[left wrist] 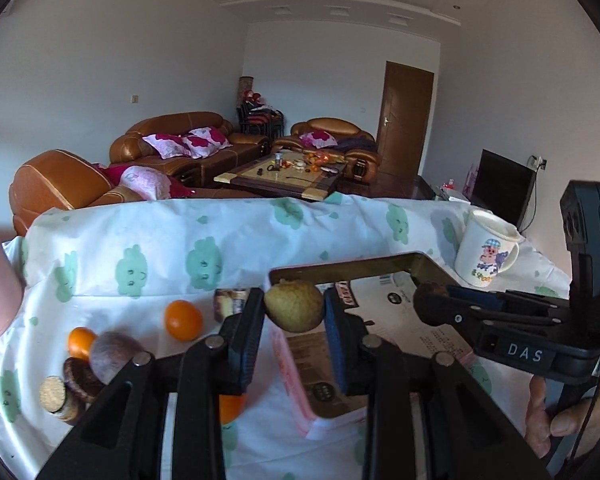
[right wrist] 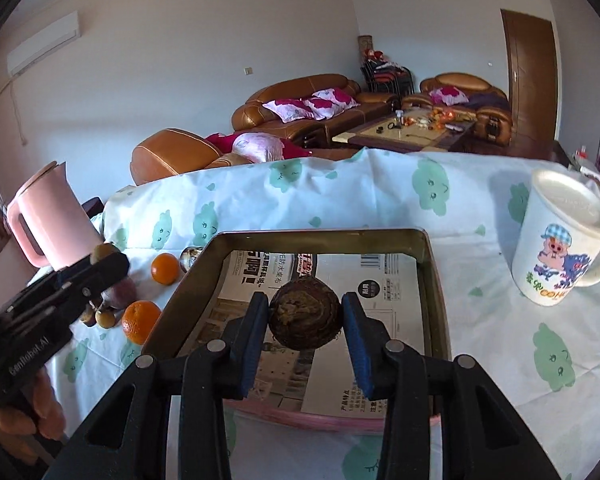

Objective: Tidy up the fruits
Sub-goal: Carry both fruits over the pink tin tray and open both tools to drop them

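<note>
In the left wrist view my left gripper [left wrist: 294, 309] is shut on a small yellow-green fruit [left wrist: 292, 300], held above the left rim of the paper-lined tin tray [left wrist: 340, 270]. My right gripper [left wrist: 431, 300] comes in from the right with a dark lump between its tips. The right wrist view shows that gripper [right wrist: 306, 316] shut on a dark brown, rough round fruit [right wrist: 304, 308] over the middle of the tray [right wrist: 320, 236]. My left gripper [right wrist: 105, 259] shows at the left. Oranges [left wrist: 183, 319] [right wrist: 141, 320], a purple-brown fruit [left wrist: 114, 356] and small brown fruits [left wrist: 76, 376] lie on the cloth left of the tray.
A cartoon-print mug with a lid [right wrist: 560, 240] stands right of the tray. A pink kettle [right wrist: 48, 216] stands at the table's left edge. The cloud-print tablecloth [right wrist: 380, 192] covers the table. Sofas and a coffee table lie beyond. A hand [left wrist: 556, 416] grips the right handle.
</note>
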{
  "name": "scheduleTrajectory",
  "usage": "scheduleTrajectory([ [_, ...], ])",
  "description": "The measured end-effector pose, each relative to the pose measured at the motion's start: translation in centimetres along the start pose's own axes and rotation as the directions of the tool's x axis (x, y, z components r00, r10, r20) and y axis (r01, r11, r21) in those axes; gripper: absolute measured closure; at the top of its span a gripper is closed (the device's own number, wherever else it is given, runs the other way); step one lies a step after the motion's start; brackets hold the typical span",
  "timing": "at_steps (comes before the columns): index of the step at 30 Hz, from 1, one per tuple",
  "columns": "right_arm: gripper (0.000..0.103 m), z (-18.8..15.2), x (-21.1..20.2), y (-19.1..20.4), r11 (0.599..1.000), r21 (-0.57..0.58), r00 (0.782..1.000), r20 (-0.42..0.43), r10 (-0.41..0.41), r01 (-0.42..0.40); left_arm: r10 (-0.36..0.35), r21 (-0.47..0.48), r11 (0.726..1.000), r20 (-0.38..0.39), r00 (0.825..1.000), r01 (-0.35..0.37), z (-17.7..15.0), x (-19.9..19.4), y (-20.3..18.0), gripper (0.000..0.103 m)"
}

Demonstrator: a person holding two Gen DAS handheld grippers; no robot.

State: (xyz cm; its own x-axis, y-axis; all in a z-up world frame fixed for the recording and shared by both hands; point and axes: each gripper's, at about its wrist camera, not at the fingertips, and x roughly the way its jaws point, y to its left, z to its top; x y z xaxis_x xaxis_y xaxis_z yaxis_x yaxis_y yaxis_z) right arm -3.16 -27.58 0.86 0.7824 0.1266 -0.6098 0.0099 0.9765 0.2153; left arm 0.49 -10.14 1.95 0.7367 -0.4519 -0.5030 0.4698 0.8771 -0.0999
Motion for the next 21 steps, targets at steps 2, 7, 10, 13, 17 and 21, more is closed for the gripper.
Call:
scheduleTrajectory([
  [2, 0.063, -0.1, 0.0, -0.6, 0.999, 0.026, 1.0, -0.013, 0.026, -0.026, 0.006, 0.026, 1.0, -0.041, 0.999, -0.005, -0.1, 1.6, -1.7, 0.071],
  [7, 0.063, -0.3, 1.1, -0.7, 0.999, 0.041, 0.998, -0.055, 0.004, -0.001, 0.011, 0.013, 1.0, -0.129, 0.992, -0.009, -1.2, 4.1, -2.9, 0.071],
  [10, 0.062, -0.6, 1.6, -1.2, 0.998, 0.068, 0.997, -0.076, 0.013, -0.008, 0.02, 0.026, 1.0, -0.137, 0.99, -0.017, -1.4, 4.2, -3.2, 0.071],
  [13, 0.062, -0.7, 1.7, -1.2, 0.997, 0.079, 0.997, -0.072, 0.02, -0.015, 0.018, 0.017, 1.0, -0.142, 0.99, -0.016, -1.5, 4.4, -3.1, 0.071],
  [17, 0.056, -0.7, 1.3, -1.5, 0.993, 0.115, 0.999, -0.034, 0.028, -0.024, 0.041, 0.029, 0.999, -0.118, 0.992, -0.038, -1.5, 4.0, -3.4, 0.053],
  [21, 0.026, -0.5, -0.2, -2.0, 0.99, 0.142, 0.998, 0.064, 0.0, -0.009, 0.104, 0.052, 0.993, -0.03, 0.994, -0.102, -1.4, 2.5, -3.9, 0.005],
])
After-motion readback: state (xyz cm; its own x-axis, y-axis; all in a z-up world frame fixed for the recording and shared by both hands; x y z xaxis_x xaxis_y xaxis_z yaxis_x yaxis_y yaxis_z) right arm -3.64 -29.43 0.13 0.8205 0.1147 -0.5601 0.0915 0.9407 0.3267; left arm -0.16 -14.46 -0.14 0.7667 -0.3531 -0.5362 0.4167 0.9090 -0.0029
